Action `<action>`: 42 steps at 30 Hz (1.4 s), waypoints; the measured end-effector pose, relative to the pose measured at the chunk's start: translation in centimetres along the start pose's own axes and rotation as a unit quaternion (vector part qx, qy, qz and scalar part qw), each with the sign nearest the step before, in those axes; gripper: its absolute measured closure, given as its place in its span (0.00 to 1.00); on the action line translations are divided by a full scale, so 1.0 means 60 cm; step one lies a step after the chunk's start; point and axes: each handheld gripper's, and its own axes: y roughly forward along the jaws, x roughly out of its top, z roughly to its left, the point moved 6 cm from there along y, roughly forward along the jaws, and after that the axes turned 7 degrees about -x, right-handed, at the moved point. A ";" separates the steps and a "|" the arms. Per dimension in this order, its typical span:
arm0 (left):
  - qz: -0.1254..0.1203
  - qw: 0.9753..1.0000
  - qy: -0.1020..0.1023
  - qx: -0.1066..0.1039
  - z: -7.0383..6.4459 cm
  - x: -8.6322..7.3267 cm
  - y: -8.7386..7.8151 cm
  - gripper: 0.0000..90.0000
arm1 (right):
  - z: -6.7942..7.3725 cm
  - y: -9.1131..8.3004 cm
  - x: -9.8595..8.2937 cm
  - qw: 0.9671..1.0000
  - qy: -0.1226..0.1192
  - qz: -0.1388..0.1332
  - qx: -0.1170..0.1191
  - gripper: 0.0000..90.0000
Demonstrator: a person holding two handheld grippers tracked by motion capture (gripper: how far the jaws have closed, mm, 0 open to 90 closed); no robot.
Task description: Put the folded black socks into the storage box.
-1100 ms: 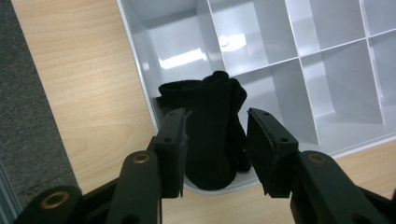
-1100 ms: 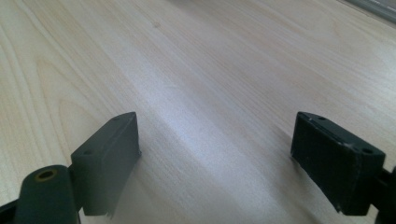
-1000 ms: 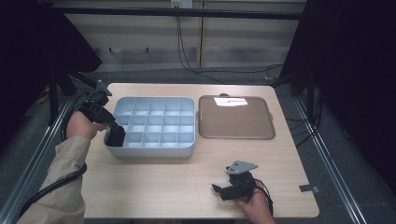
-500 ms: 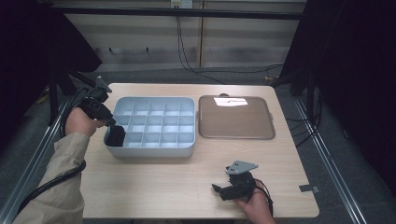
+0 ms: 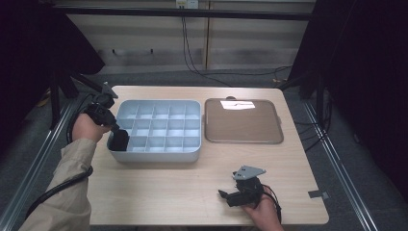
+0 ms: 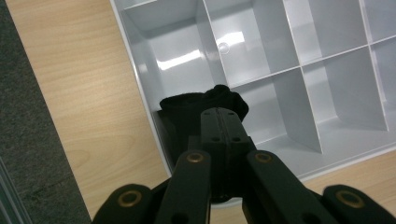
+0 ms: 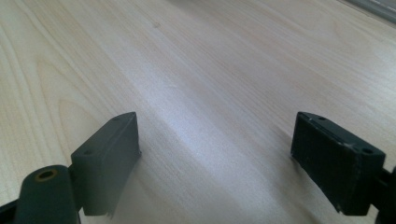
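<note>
- Left gripper (image 5: 117,136) clamped on a black cloth bundle (image 6: 205,105), in the near-left compartment of the grey divided tray (image 5: 159,155).
- Right gripper (image 5: 226,194) spread wide, resting on the wooden table (image 5: 159,192).

Glossy grey plastic organizer (image 6: 289,60), matt pale wood table (image 7: 210,70).

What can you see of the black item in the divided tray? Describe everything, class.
The black item looks like soft, matte fabric, bunched into a rounded lump. It sits in the tray's near-left corner compartment, against the outer wall. The left hand-held gripper reaches down onto it with jaws together, apparently pinching it. The jaws hide its lower part, so its full shape is unclear.
</note>
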 end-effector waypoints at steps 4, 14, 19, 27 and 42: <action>-0.002 1.000 0.004 -0.002 0.001 0.001 0.008 1.00 | 0.000 0.000 0.000 1.000 0.000 0.000 0.000 0.17; 0.017 1.000 -0.002 0.001 0.010 -0.004 0.034 1.00 | 0.000 0.000 0.000 1.000 0.000 0.000 0.000 0.17; 0.029 0.999 -0.011 -0.009 0.017 -0.014 0.055 1.00 | 0.000 0.000 0.000 1.000 0.000 0.000 0.000 0.17; 0.031 0.999 -0.013 -0.016 0.020 -0.022 0.074 1.00 | 0.000 0.000 0.000 1.000 0.000 0.000 0.000 0.17; 0.044 0.998 -0.016 -0.036 0.012 -0.034 0.118 1.00 | 0.002 0.001 0.000 1.000 -0.003 -0.001 0.004 0.17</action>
